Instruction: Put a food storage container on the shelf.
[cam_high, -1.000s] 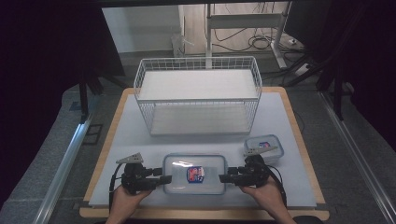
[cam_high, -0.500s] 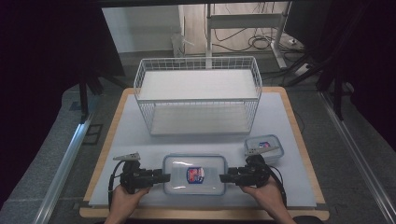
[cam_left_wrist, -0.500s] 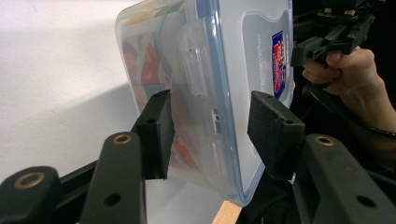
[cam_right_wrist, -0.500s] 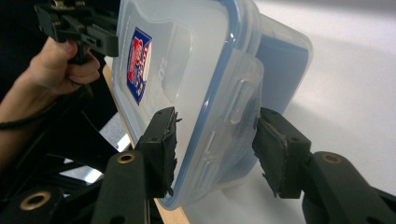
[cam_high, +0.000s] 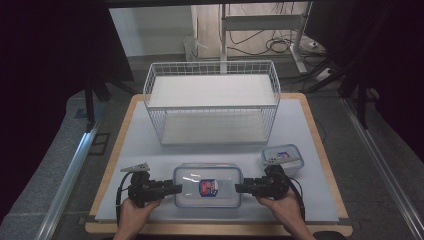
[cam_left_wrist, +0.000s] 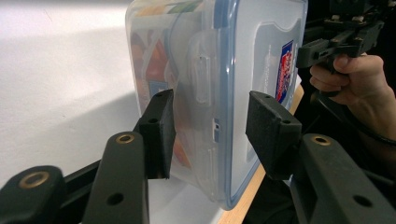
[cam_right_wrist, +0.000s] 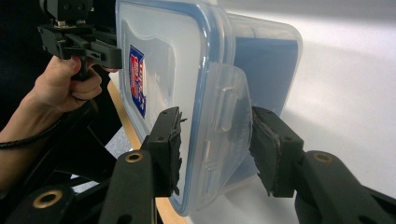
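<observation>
Flanking the large container (cam_high: 208, 185) on the table (cam_high: 150, 145), the left gripper (cam_high: 172, 189) and right gripper (cam_high: 239, 188) have just been closing, jaws not yet clamped on its end latches.

Light falls from above onto the pale table (cam_high: 140, 150), which reads bright and evenly lit, while the room around it sinks into near black on both sides. The high view is soft and slightly grainy, with fine detail smeared. A patch of glare sits on the lid of the large clear container (cam_high: 207, 186). In the left gripper view the white surface is almost blown out, and a soft grey shadow lies beside the container. In both gripper views the near black jaws are sharp and dark, and the hands behind are dimmer.
</observation>
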